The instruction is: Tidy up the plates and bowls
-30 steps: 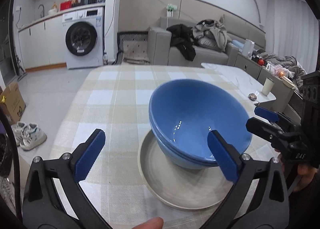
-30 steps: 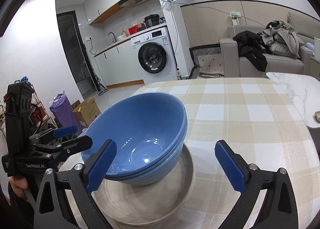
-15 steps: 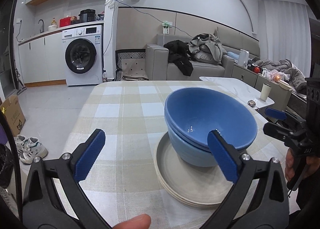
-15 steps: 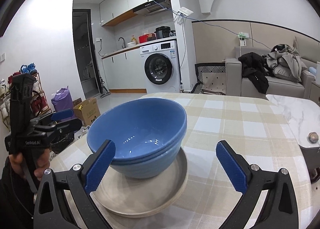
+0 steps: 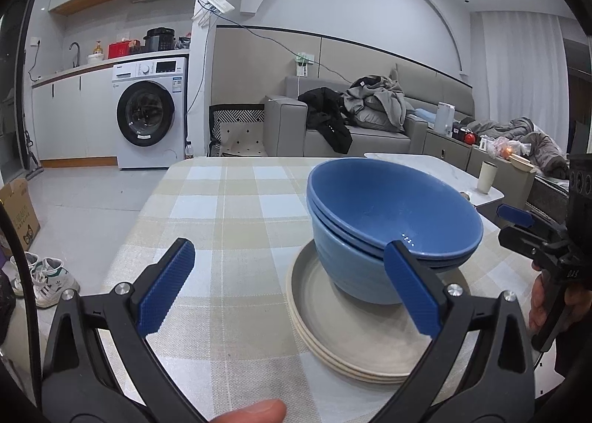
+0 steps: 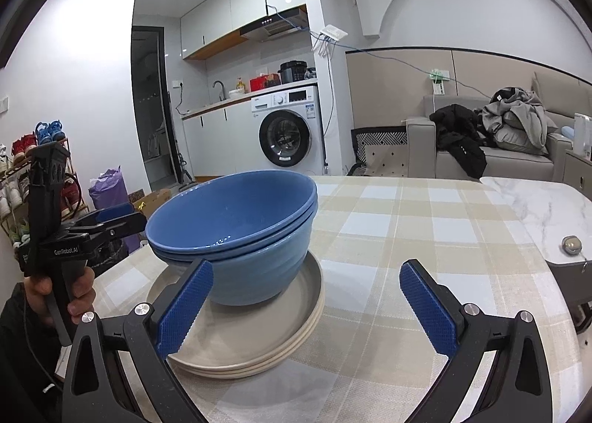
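A stack of blue bowls (image 5: 388,215) (image 6: 236,227) stands nested on a stack of beige plates (image 5: 333,326) (image 6: 255,334) on the checked tablecloth. My left gripper (image 5: 288,289) is open and empty, to the left of and in front of the stack; it also shows in the right wrist view (image 6: 111,219). My right gripper (image 6: 307,308) is open and empty, to the right of and in front of the stack; it also shows in the left wrist view (image 5: 518,227). Neither gripper touches the dishes.
The table (image 5: 229,208) carries a checked cloth, with a bare marble part (image 6: 547,208) at the right holding a small round object (image 6: 571,244). A cup (image 5: 487,176) stands on a side surface. A sofa, a washing machine and shoes lie beyond.
Both grippers have pulled back and dropped lower, away from the bowl stack, so the view is now more level. The bowls and plates have stayed put.
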`<act>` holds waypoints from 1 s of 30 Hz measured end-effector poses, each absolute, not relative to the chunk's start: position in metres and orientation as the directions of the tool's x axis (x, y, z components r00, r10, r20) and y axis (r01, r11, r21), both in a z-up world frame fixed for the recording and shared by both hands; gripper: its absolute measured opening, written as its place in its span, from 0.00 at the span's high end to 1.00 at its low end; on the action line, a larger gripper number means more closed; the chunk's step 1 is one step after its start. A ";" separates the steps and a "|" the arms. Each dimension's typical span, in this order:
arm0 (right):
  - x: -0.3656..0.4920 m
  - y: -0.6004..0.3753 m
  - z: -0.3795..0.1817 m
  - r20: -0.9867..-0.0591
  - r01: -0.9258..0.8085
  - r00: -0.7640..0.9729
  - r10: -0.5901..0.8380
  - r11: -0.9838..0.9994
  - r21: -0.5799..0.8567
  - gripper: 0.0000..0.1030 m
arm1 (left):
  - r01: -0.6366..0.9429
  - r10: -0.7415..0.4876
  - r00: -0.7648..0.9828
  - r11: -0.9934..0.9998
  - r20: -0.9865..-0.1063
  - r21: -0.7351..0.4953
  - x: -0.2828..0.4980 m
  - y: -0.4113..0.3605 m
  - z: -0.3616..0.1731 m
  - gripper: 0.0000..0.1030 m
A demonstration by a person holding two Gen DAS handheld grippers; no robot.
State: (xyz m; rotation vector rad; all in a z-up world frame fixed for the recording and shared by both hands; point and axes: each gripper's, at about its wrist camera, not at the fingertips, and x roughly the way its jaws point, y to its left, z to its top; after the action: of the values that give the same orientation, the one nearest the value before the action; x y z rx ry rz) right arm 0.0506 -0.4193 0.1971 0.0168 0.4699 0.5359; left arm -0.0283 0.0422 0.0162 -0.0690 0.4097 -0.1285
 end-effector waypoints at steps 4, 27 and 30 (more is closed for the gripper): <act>0.049 -0.416 0.195 -0.418 -0.497 0.759 0.500 0.859 0.124 0.00 | 0.114 -0.142 0.912 0.989 -0.386 -0.096 -0.029 0.046 0.009 0.01; 0.044 -0.412 0.197 -0.401 -0.528 0.754 0.521 0.843 0.102 0.00 | 0.117 -0.158 0.917 0.984 -0.367 -0.131 -0.024 0.056 -0.007 0.01; 0.044 -0.412 0.197 -0.400 -0.530 0.754 0.521 0.842 0.098 0.00 | 0.116 -0.157 0.917 0.985 -0.367 -0.130 -0.024 0.057 -0.007 0.01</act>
State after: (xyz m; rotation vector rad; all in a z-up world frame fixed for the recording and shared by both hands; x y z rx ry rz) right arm 0.0439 -0.4122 0.1967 -0.0220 0.4296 0.5732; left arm -0.0239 0.0565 -0.0067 -0.1068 0.3859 -0.1408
